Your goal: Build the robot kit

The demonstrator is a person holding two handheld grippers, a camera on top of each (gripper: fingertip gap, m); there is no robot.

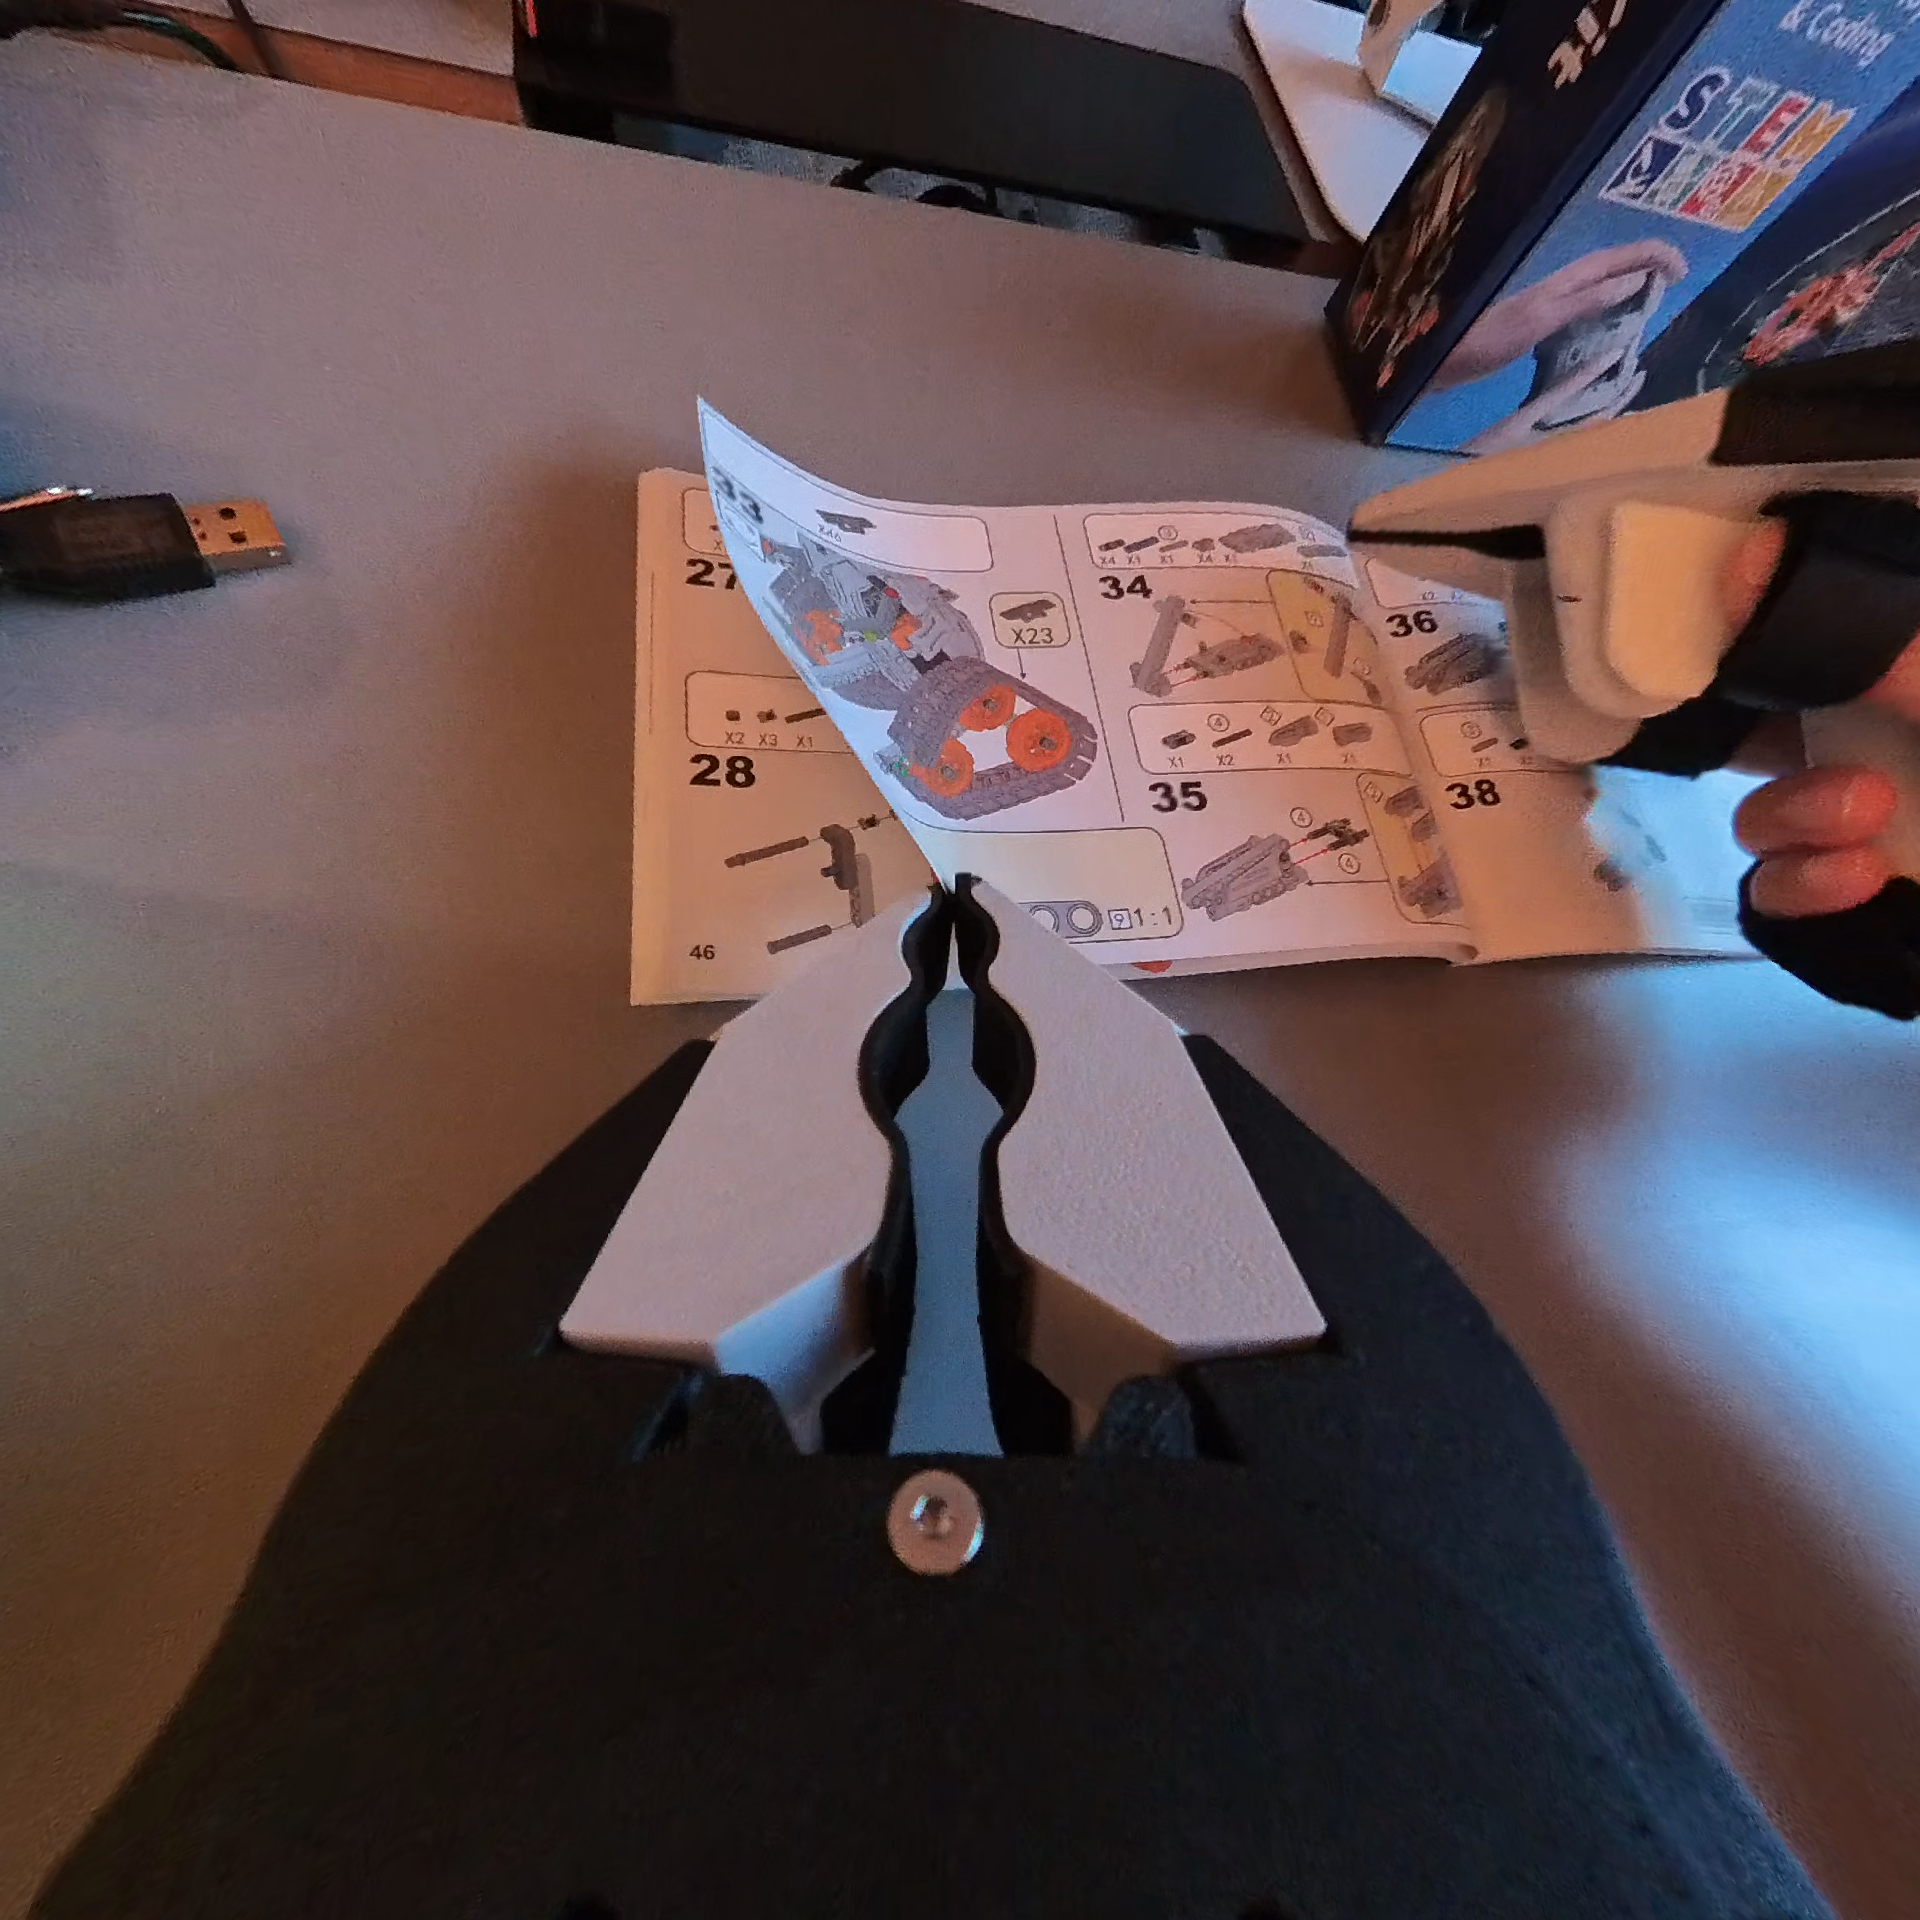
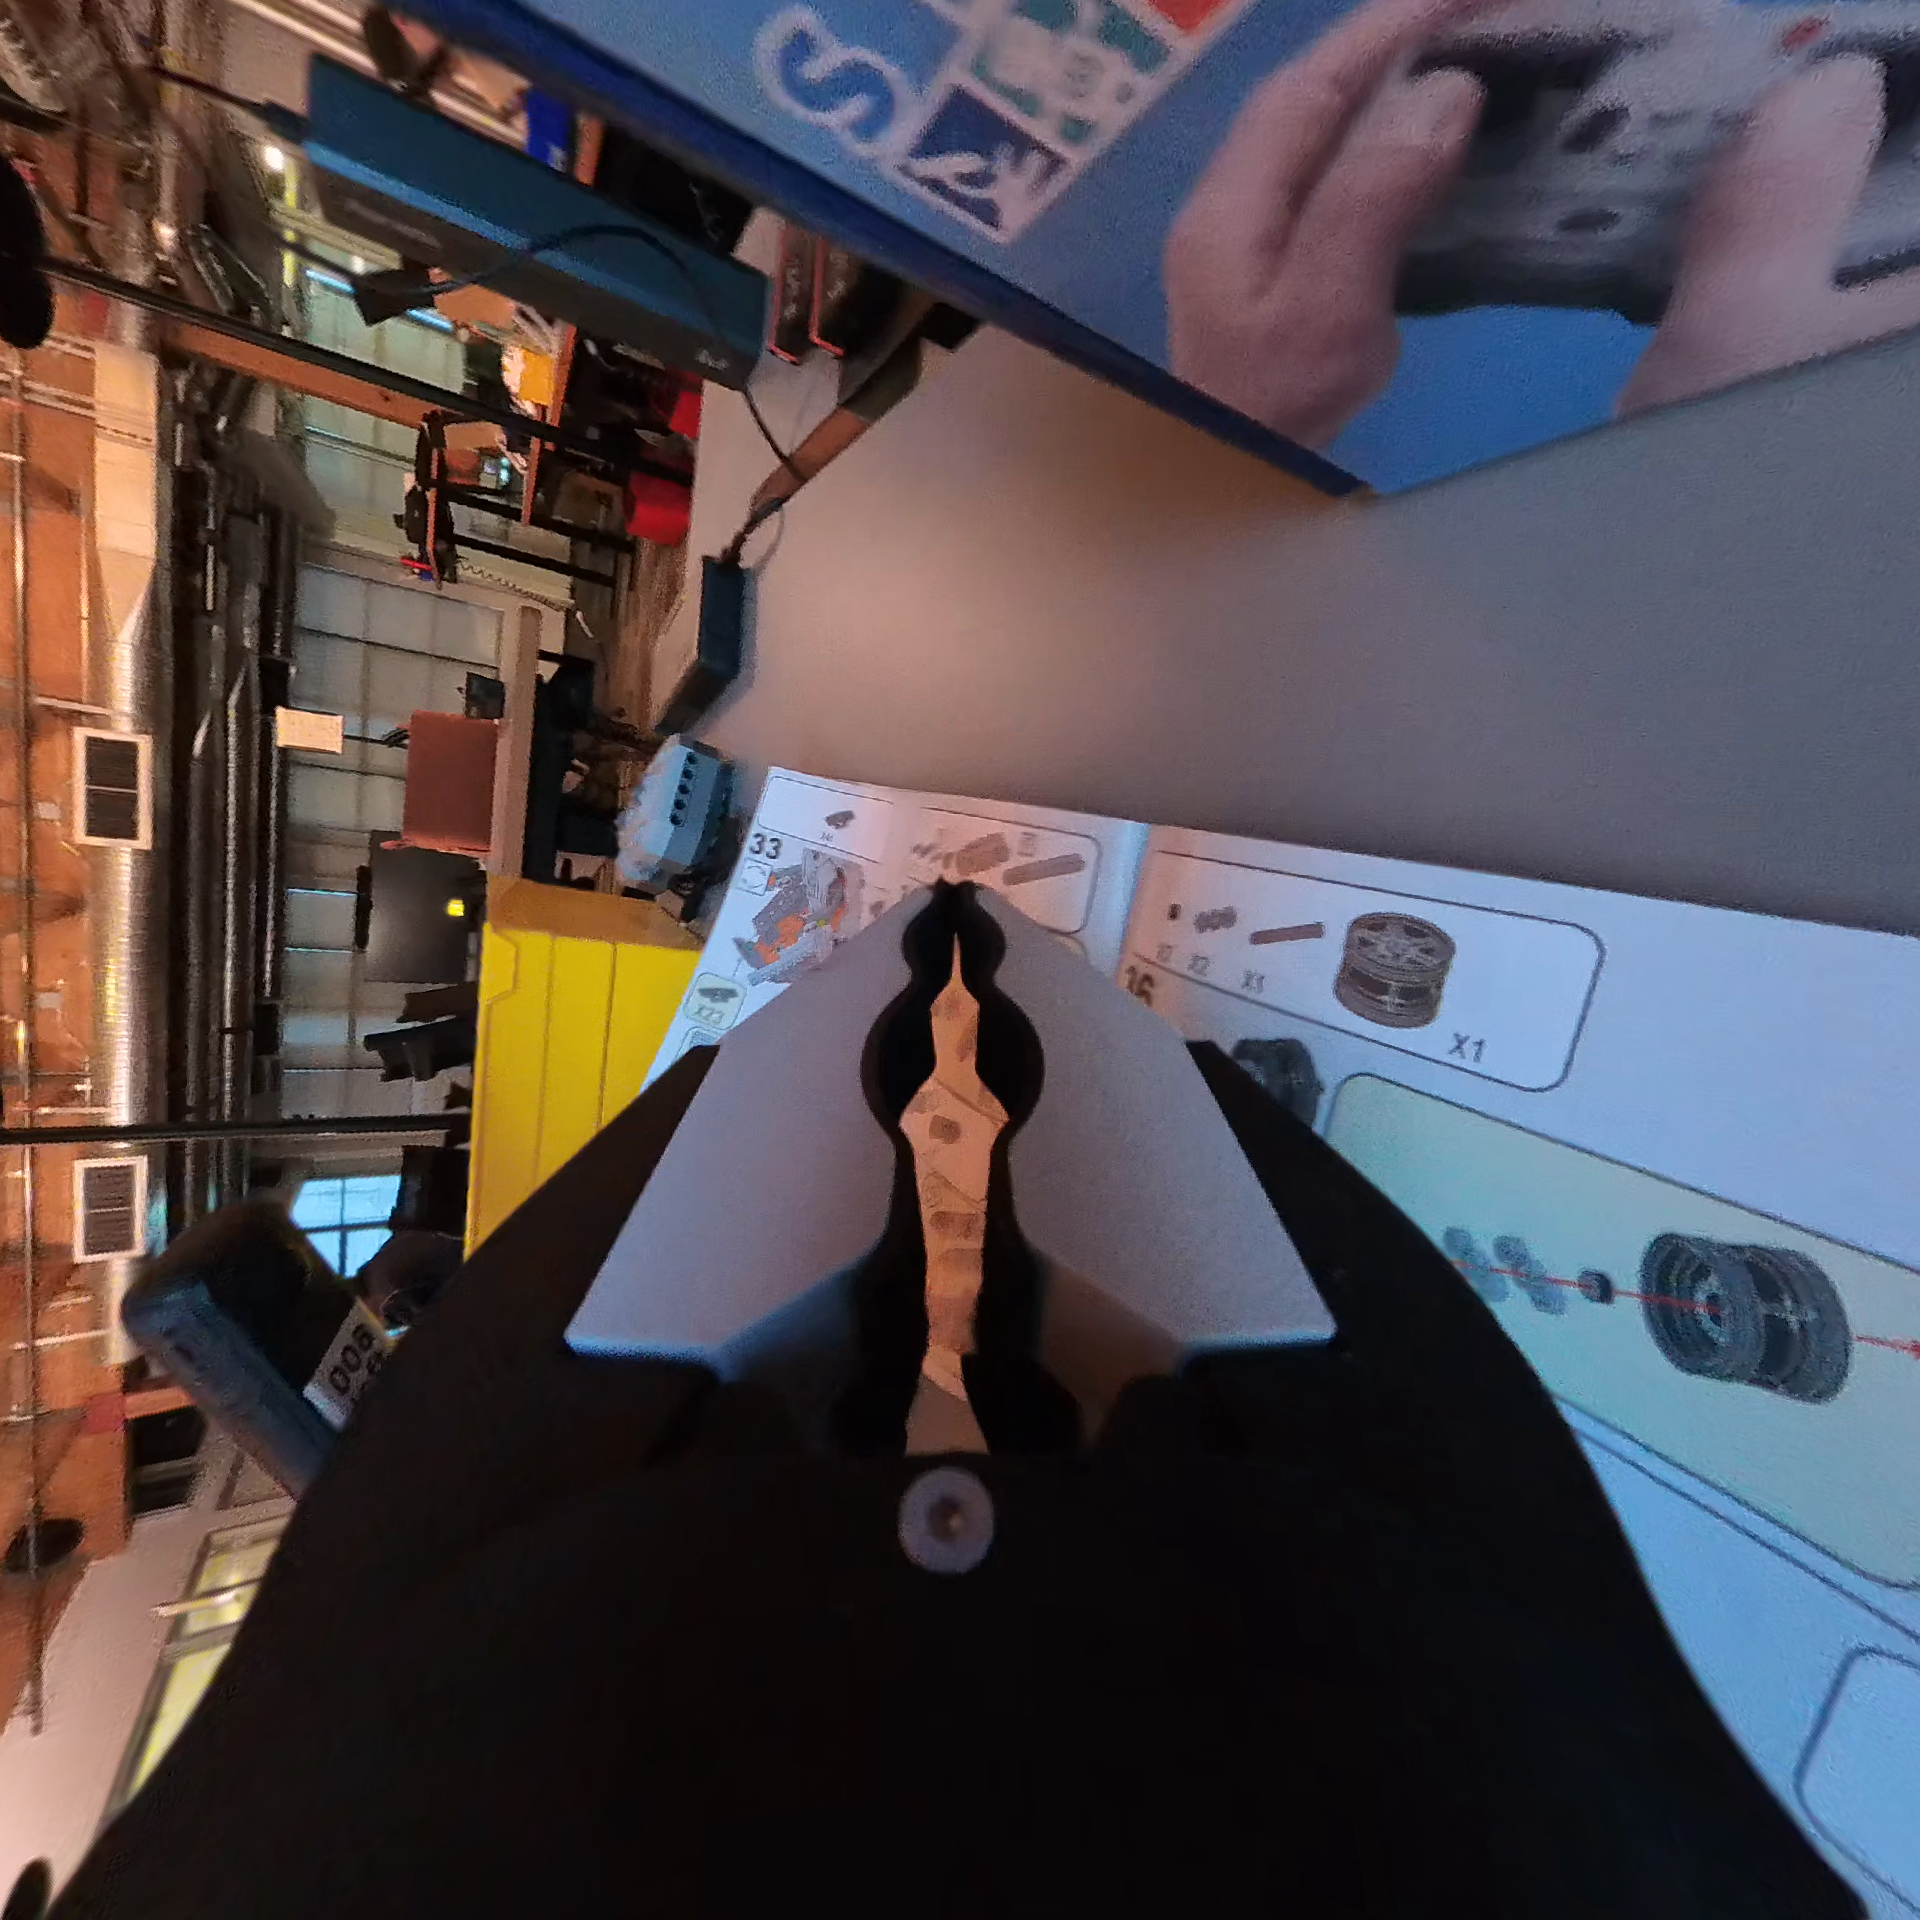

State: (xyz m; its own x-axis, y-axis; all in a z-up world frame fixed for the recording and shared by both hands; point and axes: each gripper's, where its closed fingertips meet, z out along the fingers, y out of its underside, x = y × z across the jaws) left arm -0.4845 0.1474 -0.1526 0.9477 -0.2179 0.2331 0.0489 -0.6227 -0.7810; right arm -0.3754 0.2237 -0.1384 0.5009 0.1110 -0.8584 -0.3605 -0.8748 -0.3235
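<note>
An open instruction booklet [image 1: 717, 862] with building-step drawings lies flat on the grey table [image 1: 416, 935]. My left gripper [image 1: 952, 889] is shut on the lower edge of one page [image 1: 1018, 582], which curls up off the booklet. My right gripper [image 1: 1363, 536], held by a gloved hand [image 1: 1829, 831], hovers at the booklet's right page with its fingers closed. In the right wrist view the right gripper [image 2: 951, 889] is shut and empty, turned on its side, close over the booklet [image 2: 1558, 1039]. The lifted page [image 2: 790, 904] shows just beyond its tips.
A blue toy box [image 1: 1662, 270] stands at the back right, close above the right gripper in its own view [image 2: 1091, 187]. A black USB plug [image 1: 156, 545] lies at the left. A black power adapter [image 2: 717, 634] lies on the table's far edge, with a yellow bin [image 2: 571, 1039] beyond it. The grippers' ends are close to 15 cm from one another. My left gripper's tips are some 15 cm from the black USB plug [image 1: 156, 545].
</note>
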